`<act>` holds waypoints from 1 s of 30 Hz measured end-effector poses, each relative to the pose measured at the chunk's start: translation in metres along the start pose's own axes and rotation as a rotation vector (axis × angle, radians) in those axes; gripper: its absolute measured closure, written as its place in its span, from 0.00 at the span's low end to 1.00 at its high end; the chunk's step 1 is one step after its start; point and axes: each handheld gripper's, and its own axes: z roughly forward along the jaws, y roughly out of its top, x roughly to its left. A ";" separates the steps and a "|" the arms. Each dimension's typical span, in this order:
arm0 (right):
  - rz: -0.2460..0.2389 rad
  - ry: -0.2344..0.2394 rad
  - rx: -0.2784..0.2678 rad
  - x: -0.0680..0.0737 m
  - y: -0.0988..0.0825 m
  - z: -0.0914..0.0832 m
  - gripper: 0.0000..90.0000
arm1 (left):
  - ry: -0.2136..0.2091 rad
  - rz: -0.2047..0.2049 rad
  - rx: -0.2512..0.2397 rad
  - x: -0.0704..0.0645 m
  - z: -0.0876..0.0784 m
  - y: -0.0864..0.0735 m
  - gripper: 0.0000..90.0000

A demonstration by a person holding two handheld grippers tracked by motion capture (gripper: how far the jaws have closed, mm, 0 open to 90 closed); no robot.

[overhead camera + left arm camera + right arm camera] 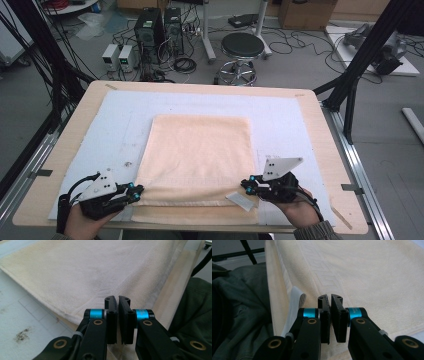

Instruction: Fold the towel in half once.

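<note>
While both grippers pinch the towel's [197, 150] near edge, left gripper [136, 190] at its left corner, right gripper [247, 183] at its right, jaws clamped on cloth, the fold looks just begun. Towel's mid-mat [120, 120]; next I'd carry that edge to the far side.

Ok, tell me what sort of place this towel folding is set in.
Probably a lab or workshop: computer towers and loose cables on the floor, a stool, and black frame struts around the table.
</note>
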 end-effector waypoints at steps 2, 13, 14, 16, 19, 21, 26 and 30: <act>0.002 0.007 0.002 0.004 -0.002 0.000 0.95 | -0.002 -0.002 0.002 -0.003 -0.001 -0.001 0.95; 0.054 0.060 0.001 0.013 -0.017 0.000 0.81 | -0.038 0.012 0.039 -0.017 0.004 -0.011 0.74; 0.055 0.059 0.001 0.013 -0.019 0.001 0.77 | -0.030 0.006 0.038 -0.016 0.006 -0.011 0.74; 0.074 0.056 0.006 0.012 -0.023 0.005 0.73 | -0.019 -0.004 0.043 -0.013 0.008 -0.012 0.72; 0.084 0.046 0.013 0.009 -0.026 0.011 0.69 | -0.006 -0.016 0.041 -0.008 0.012 -0.013 0.69; 0.082 0.035 0.011 0.006 -0.028 0.014 0.67 | 0.005 -0.020 0.043 -0.004 0.014 -0.013 0.68; 0.115 0.017 -0.005 -0.006 -0.030 0.020 0.60 | 0.019 -0.039 0.034 0.006 0.022 -0.013 0.64; 0.133 -0.001 -0.024 -0.017 -0.030 0.024 0.53 | 0.028 -0.058 0.019 0.013 0.026 -0.012 0.61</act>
